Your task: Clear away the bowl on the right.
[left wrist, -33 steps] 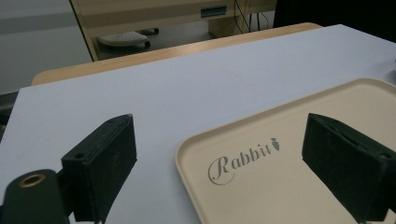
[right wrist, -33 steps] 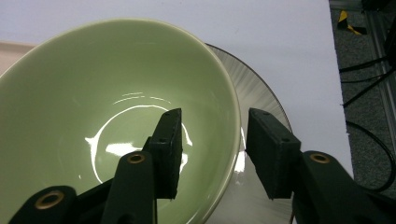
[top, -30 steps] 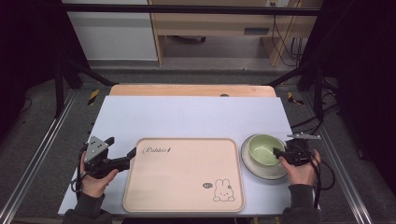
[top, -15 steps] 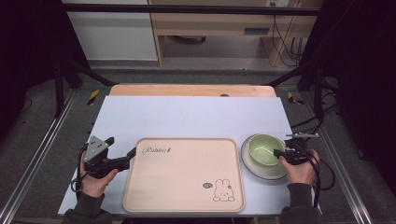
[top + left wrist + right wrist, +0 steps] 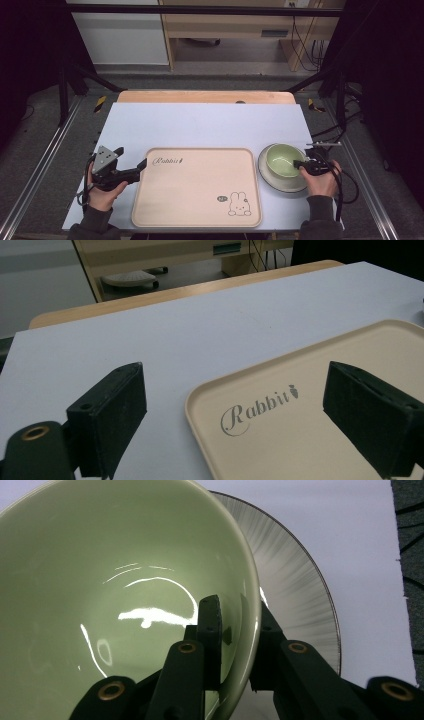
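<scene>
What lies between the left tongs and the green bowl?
The cream tray fills that stretch in the high view: left tongs at its left edge, green bowl beyond its right edge.

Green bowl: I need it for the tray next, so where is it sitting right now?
The green bowl sits on a ribbed plate at the table's right side, just right of the Rabbit tray, its rim between the right gripper's jaws.
</scene>
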